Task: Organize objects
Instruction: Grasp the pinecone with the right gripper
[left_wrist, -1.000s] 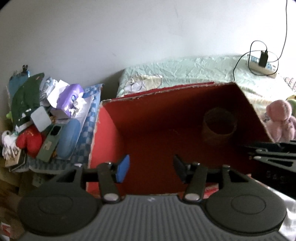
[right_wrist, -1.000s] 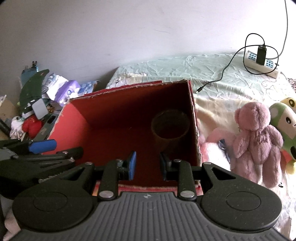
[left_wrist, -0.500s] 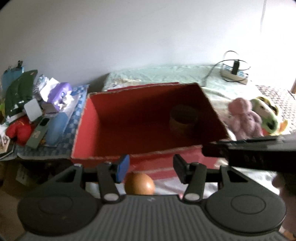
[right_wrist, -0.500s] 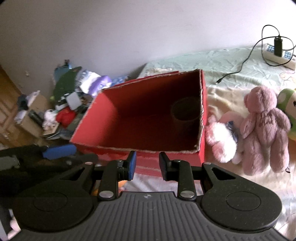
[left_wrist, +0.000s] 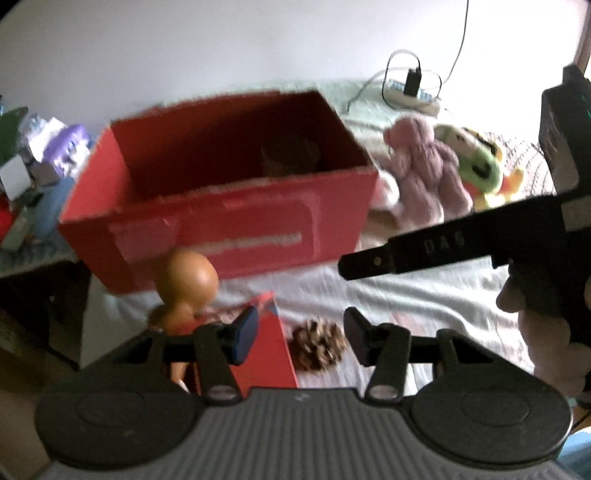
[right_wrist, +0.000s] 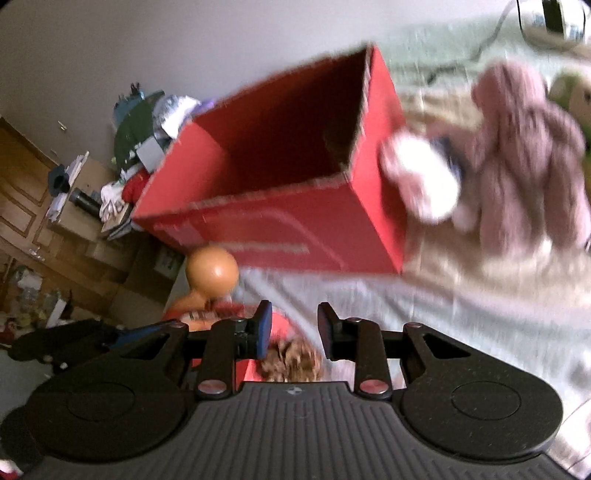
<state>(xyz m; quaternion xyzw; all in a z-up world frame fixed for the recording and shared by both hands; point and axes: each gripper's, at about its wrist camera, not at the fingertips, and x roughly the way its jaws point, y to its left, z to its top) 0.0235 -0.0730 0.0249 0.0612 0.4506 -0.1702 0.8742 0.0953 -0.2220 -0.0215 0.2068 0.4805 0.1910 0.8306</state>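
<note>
Both tools drop toward a pine cone on the bed, in front of the red box

Left wrist view: the left tool (left_wrist: 299, 338) is part open, jaws closing, empty, with the pine cone (left_wrist: 318, 349) lying between them, untouched; the red box (left_wrist: 221, 192) stands beyond. Right wrist view: the right tool (right_wrist: 294, 328) is narrowly open, empty, above the same cone; both crowding it could knock tools together or nudge the gourd (right_wrist: 211, 274) over

The bed (left_wrist: 424, 295) carries a red box (left_wrist: 229, 229) at 12 o'clock, a pinecone (left_wrist: 319, 349) at 6, and blurred, probably plush toys (left_wrist: 428, 170) at 2.
</note>
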